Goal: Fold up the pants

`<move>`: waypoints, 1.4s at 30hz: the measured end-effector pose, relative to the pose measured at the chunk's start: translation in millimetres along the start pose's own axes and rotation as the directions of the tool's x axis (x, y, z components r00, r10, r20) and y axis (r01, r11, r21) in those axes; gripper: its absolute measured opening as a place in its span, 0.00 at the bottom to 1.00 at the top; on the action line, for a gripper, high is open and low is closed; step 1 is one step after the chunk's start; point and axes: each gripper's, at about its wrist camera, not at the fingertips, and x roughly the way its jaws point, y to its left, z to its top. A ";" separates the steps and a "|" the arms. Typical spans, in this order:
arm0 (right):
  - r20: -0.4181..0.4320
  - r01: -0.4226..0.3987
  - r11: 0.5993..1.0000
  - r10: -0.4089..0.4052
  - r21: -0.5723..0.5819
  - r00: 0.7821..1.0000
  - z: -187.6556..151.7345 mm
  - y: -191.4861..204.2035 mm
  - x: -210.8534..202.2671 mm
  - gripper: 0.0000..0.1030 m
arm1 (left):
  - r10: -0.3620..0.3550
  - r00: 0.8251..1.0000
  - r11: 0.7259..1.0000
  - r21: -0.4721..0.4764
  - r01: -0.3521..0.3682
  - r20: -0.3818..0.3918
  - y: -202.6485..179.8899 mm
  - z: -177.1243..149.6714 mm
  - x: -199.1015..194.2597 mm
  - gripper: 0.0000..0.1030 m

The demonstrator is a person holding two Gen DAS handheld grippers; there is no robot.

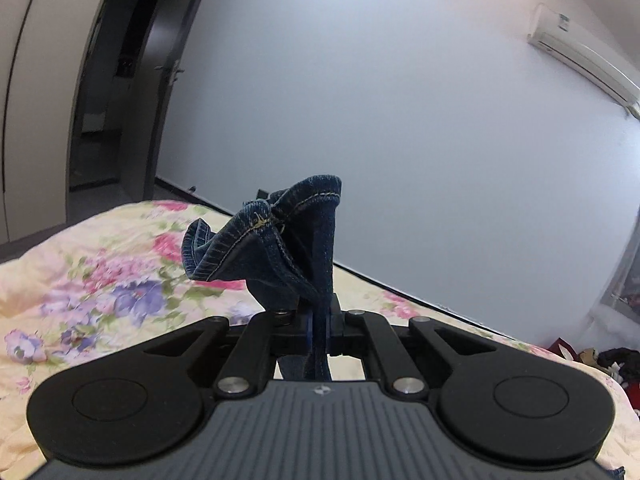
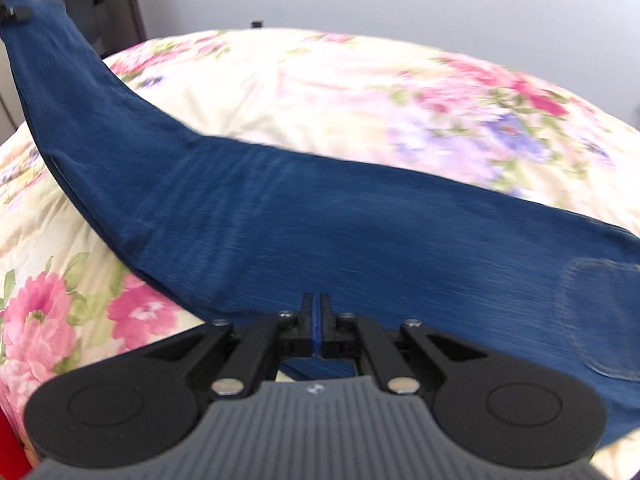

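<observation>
Your left tool (image 1: 319, 326) is clamped on the bunched hem of the dark blue denim pants (image 1: 276, 240), lifted above the bed with the floral quilt (image 1: 100, 272). Your right tool (image 2: 316, 322) is closed together over the pants' edge, and the leg stretches across the bed up to the far left corner.

pants (image 2: 280, 208): dark blue denim | stretched long, lifted over floral bedspread | hem bunched upward | patch pocket visible
</observation>
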 end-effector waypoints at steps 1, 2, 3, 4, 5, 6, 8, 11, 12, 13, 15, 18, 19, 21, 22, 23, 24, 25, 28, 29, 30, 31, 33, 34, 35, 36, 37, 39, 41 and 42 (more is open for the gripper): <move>0.008 0.001 1.000 -0.001 0.016 1.000 -3.9 -11.3 -7.0 0.00 | -0.010 1.000 1.000 0.019 0.009 0.009 -18.8 4.2 -6.2 0.05; 0.016 0.003 1.000 -0.004 0.028 1.000 -8.1 -21.4 -14.3 0.00 | -0.024 1.000 0.999 0.043 0.023 0.020 -42.9 8.0 -13.5 0.05; 0.026 0.006 0.999 -0.007 0.038 1.000 -13.6 -32.5 -20.9 0.00 | -0.032 0.999 0.998 0.063 0.030 0.030 -64.6 11.6 -19.6 0.05; 0.036 0.008 0.999 -0.009 0.048 0.999 -18.8 -43.8 -28.0 0.00 | -0.043 0.998 0.996 0.077 0.040 0.037 -84.7 14.4 -24.9 0.05; 0.046 0.009 0.998 -0.012 0.061 0.999 -23.0 -54.0 -33.7 0.00 | -0.058 0.998 0.995 0.089 0.054 0.039 -106.6 16.7 -30.1 0.05; 0.056 0.010 0.997 -0.014 0.077 0.998 -27.2 -66.1 -40.1 0.00 | -0.071 0.997 0.993 0.096 0.067 0.038 -124.7 18.0 -34.3 0.05; 0.073 0.013 0.994 -0.021 0.110 0.997 -37.4 -91.5 -51.3 0.00 | -0.105 0.994 0.988 0.115 0.101 0.030 -167.8 17.6 -42.1 0.05; 0.100 0.021 0.986 -0.038 0.165 0.994 -53.4 -131.4 -66.5 0.00 | -0.158 0.987 0.976 0.155 0.155 0.010 -225.4 3.6 -47.3 0.05; 0.107 0.022 0.983 -0.042 0.182 0.993 -59.1 -144.2 -71.4 0.00 | -0.173 0.985 0.971 0.168 0.171 0.001 -243.0 -2.9 -47.4 0.05; 0.113 0.026 0.980 -0.050 0.198 0.992 -65.0 -156.7 -75.8 0.00 | -0.191 0.981 0.965 0.181 0.190 -0.012 -262.0 -13.3 -46.9 0.05; 0.119 0.039 0.973 -0.068 0.227 0.991 -76.1 -178.1 -83.4 0.00 | -0.233 0.971 0.949 0.208 0.237 -0.044 -296.8 -38.8 -43.8 0.05; 0.123 0.054 0.966 -0.088 0.254 0.988 -95.5 -208.8 -94.0 0.00 | -0.288 0.951 0.919 0.249 0.307 -0.110 -351.5 -85.5 -32.6 0.05; 0.124 0.056 0.963 -0.092 0.265 0.988 -101.9 -218.3 -96.5 0.00 | -0.302 0.943 0.908 0.258 0.329 -0.139 -368.2 -103.1 -26.3 0.05; 0.121 0.061 0.956 -0.100 0.287 0.988 -114.0 -236.3 -99.6 0.00 | -0.325 0.921 0.887 0.268 0.376 -0.215 -402.7 -145.3 -18.4 0.05; 0.118 0.066 0.952 -0.105 0.298 0.988 -119.1 -244.4 -98.6 0.00 | -0.331 0.909 0.876 0.275 0.396 -0.254 -416.5 -168.0 -13.5 0.05; 0.110 0.071 0.949 -0.110 0.309 0.988 -124.3 -251.5 -98.9 0.00 | -0.334 0.895 0.863 0.286 0.416 -0.294 -431.4 -193.6 -11.5 0.05; 0.100 0.077 0.945 -0.114 0.317 0.989 -130.2 -259.0 -99.0 0.00 | -0.333 0.883 0.850 0.301 0.433 -0.331 -440.2 -217.0 -8.1 0.05; 0.089 0.084 0.942 -0.118 0.324 0.989 -134.9 -265.4 -98.6 0.00 | -0.332 0.867 0.836 0.309 0.453 -0.372 -447.4 -238.7 -4.9 0.05; 0.060 0.095 0.939 -0.121 0.329 0.991 -142.7 -278.7 -95.9 0.00 | -0.313 0.805 0.808 0.304 0.504 -0.503 -456.9 -292.5 -3.1 0.05; 0.050 0.099 0.939 -0.122 0.328 0.991 -143.3 -281.1 -93.4 0.00 | -0.306 0.785 0.801 0.299 0.518 -0.538 -458.1 -306.5 -2.8 0.05; 0.042 0.100 0.940 -0.120 0.327 0.992 -145.5 -284.2 -93.9 0.00 | -0.301 0.774 0.794 0.304 0.527 -0.557 -457.2 -315.8 -4.3 0.05; 0.034 0.102 0.941 -0.119 0.323 0.992 -147.2 -286.2 -94.1 0.00 | -0.297 0.766 0.781 0.317 0.538 -0.570 -456.2 -325.0 -5.3 0.05; 0.018 0.104 0.942 -0.116 0.320 0.993 -148.4 -289.8 -94.2 0.00 | -0.288 0.735 0.745 0.339 0.575 -0.614 -456.8 -340.6 -5.1 0.06; 0.013 0.102 0.942 -0.112 0.321 0.994 -148.6 -291.5 -94.8 0.00 | -0.283 0.711 0.731 0.336 0.595 -0.643 -455.3 -344.4 -2.2 0.08; 0.010 0.101 0.942 -0.109 0.321 0.994 -148.5 -292.9 -95.6 0.00 | -0.278 0.678 0.720 0.320 0.616 -0.681 -458.1 -348.2 2.5 0.09; 0.007 0.104 0.942 -0.112 0.319 0.994 -147.7 -293.6 -96.6 0.00 | -0.274 0.645 0.715 0.297 0.633 -0.714 -457.2 -351.3 9.3 0.13; 0.007 0.112 0.942 -0.120 0.318 0.993 -146.8 -293.9 -98.1 0.00 | -0.276 0.614 0.709 0.274 0.649 -0.739 -455.5 -353.4 13.9 0.15; 0.007 0.115 0.940 -0.124 0.321 0.992 -145.0 -295.2 -100.7 0.00 | -0.297 0.577 0.696 0.242 0.676 -0.761 -451.8 -354.9 14.4 0.18; 0.010 0.118 0.939 -0.128 0.324 0.992 -143.9 -294.4 -105.5 0.00 | -0.318 0.519 0.679 0.191 0.708 -0.793 -450.2 -351.6 17.3 0.31; 0.009 0.123 0.939 -0.132 0.321 0.991 -143.3 -293.7 -107.6 0.00 | -0.335 0.476 0.670 0.149 0.727 -0.813 -449.3 -351.3 18.3 0.41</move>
